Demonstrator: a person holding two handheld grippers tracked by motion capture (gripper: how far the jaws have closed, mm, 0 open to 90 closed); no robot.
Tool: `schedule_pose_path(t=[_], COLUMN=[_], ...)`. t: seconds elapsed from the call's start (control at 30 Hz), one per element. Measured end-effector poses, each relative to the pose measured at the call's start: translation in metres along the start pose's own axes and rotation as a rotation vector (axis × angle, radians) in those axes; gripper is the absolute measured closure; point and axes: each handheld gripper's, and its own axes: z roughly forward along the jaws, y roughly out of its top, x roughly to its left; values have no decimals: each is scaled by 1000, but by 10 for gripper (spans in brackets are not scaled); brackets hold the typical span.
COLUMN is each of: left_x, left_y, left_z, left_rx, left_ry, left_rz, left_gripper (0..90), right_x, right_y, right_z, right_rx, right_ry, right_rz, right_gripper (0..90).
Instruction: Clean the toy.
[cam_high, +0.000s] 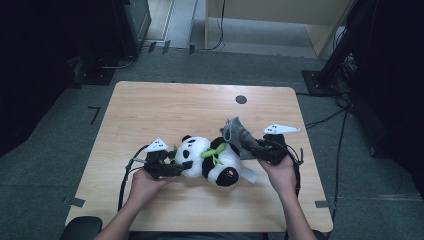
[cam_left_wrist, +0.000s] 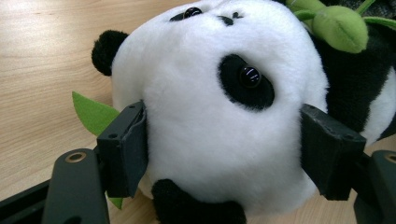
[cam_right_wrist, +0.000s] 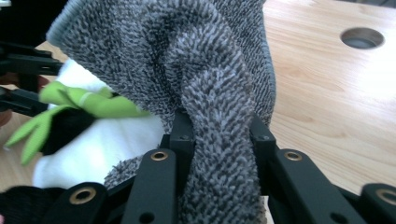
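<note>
Item under handling: a plush panda (cam_high: 212, 159), lying on its back across the near middle of the worktop (cam_high: 165, 107), head to the left, feet to the right. A grey terry cloth (cam_high: 239, 137) rises from its right flank, bunched and held up off the surface.

Left tongs (cam_high: 186, 165): clamped on the panda's head, one pad at each cheek, as the left gripper view confirms (cam_left_wrist: 224, 140). The pile dents slightly under the pads.

Right tongs (cam_high: 260, 151): pinching a gathered fold of the cloth (cam_right_wrist: 210, 93) between nearly closed jaws; the fold fills the gap completely in the right gripper view.

Assessment of handling, panda: judged light, soft and stuffed, yielding under pressure and springing back. Not fragile. The short fur gives the pads fair friction, but the rounded head could squirm out of a shallow grip; a hold across the widest part of the head, as now, looks soundest. The green leaf trim (cam_high: 216, 150) at the chest is thin and poor to hold.

Assessment of handling, cloth: limp, very light, looped weave that grips well. It keeps no shape, so any free portion will droop and drag over the toy. Take it at a bunched fold or corner rather than a single edge.
</note>
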Motion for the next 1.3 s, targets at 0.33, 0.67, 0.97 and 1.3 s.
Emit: schedule_pose_path(t=[0.33,0.67,0.97,1.3], left_x=[0,0,-1,-2], left_y=[0,0,-1,-1], left_z=[0,-1,-1,-1], left_rx=[7,9,19,19], left_ry=[0,3,9,11], left_rz=[5,6,24,22], left_gripper=[251,250,249,248], right_x=[-26,1,46,46], right_y=[-11,12,0,-1], right_z=[-9,-44,3,-3], right_rx=[51,-86,104,-5], right_ry=[-92,-52,131,185], right_rz=[48,-13,-138,-103], right_gripper=[718,712,687,477])
